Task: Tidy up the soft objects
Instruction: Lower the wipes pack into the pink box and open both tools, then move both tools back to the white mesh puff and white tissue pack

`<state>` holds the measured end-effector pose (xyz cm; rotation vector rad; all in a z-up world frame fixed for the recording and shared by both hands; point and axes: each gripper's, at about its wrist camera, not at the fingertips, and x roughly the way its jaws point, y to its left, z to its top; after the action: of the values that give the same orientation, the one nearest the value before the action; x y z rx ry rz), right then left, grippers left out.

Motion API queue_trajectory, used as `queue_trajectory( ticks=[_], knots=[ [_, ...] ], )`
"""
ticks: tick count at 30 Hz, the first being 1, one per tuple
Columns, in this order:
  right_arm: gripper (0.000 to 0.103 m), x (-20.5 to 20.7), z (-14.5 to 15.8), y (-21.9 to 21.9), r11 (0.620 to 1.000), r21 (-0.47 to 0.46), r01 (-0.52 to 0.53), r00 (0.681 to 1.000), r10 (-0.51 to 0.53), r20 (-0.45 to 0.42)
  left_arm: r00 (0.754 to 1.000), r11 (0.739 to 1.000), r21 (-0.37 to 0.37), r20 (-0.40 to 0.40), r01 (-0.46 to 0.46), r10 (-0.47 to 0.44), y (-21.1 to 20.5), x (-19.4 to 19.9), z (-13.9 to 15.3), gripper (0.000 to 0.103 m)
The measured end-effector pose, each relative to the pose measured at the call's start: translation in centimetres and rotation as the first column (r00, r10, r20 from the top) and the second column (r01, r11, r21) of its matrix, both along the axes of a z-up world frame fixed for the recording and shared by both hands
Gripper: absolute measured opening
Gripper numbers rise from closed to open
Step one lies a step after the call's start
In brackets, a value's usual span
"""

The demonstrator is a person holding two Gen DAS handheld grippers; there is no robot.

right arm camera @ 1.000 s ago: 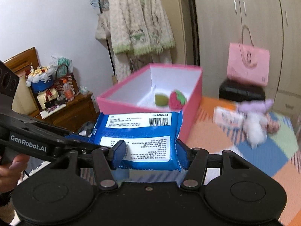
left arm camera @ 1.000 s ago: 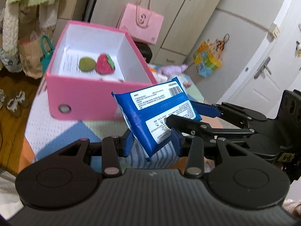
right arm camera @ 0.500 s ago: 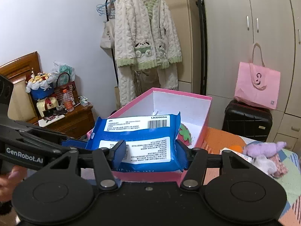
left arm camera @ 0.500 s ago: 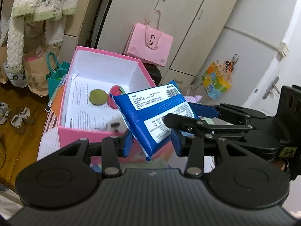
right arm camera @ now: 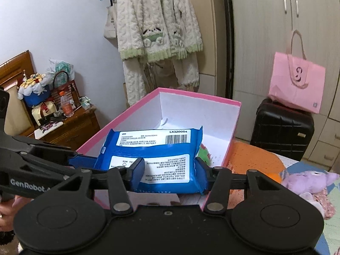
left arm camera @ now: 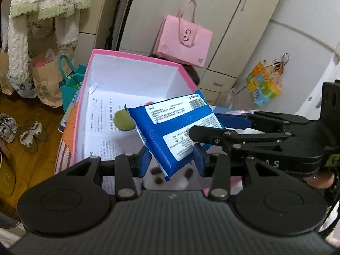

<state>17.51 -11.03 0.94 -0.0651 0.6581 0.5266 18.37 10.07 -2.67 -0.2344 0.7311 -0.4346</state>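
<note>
1. Both tools grip one soft blue plastic wipes pack (right arm camera: 156, 159): the left tool (left arm camera: 171, 162) clamps one end, and the right tool (right arm camera: 170, 171), whose jaws have just been closing, squeezes the other.
2. White printed labels and a barcode cover the pack's upturned face.
3. It hangs tilted over the open pink cardboard box (left arm camera: 136, 80).

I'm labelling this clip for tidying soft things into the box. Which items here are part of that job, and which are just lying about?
Job:
- blue pack, held by both grippers, left and right
- pink box
- green toy in the box
- purple plush on the bed

Lying about:
- pink bag
- suitcase
- cardigan
- shoes
</note>
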Motion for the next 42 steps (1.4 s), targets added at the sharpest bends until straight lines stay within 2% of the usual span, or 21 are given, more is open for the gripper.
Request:
queue_trajectory(
  ticks=[4, 8, 11, 14, 20, 28, 35, 42],
  knots=[
    [0.057, 1.9, -0.9, 0.4, 1.0, 0.006, 0.002, 0.999, -0.002, -0.045, 0.999, 1.0, 0.002, -0.031, -0.017, 0.017, 0.4, 1.2, -0.8, 0.041],
    [0.057, 3.1, -1.8, 0.9, 1.0, 0.0, -0.01, 0.996, 0.01, -0.083, 0.999, 0.999, 0.035, -0.043, -0.018, 0.019, 0.5, 1.8, -1.2, 0.041],
    [0.057, 3.3, -2.1, 1.3, 1.0, -0.018, -0.007, 0.995, 0.005, -0.099, 0.999, 0.996, 0.085, -0.025, -0.018, 0.02, 0.1, 1.8, -1.2, 0.042],
    [0.057, 3.4, -2.4, 1.9, 0.997, -0.074, -0.002, 0.996, -0.005, -0.093, 1.0, 0.989, 0.149, 0.01, -0.024, 0.023, -0.6, 1.3, -1.0, 0.043],
    [0.056, 2.9, -2.1, 1.7, 0.995, -0.096, 0.001, 0.997, -0.009, -0.08, 0.998, 0.979, 0.201, 0.052, -0.041, 0.031, -0.8, 0.5, 0.0, 0.045],
    [0.057, 0.9, -0.8, 1.5, 0.995, -0.102, -0.006, 0.999, 0.001, -0.046, 0.996, 0.97, 0.239, 0.094, -0.037, 0.015, -1.0, -1.8, 1.8, 0.049],
    [0.057, -1.8, 0.8, 0.9, 0.996, -0.091, -0.013, 1.0, 0.012, -0.011, 0.995, 0.97, 0.244, 0.1, -0.005, -0.02, -1.4, -4.7, 3.4, 0.052],
    [0.057, -5.5, 3.5, -1.9, 0.998, -0.032, -0.049, 0.999, 0.049, 0.0, 0.989, 0.97, 0.236, 0.125, 0.052, -0.084, -2.2, -8.1, 5.8, 0.055]
  ],
)
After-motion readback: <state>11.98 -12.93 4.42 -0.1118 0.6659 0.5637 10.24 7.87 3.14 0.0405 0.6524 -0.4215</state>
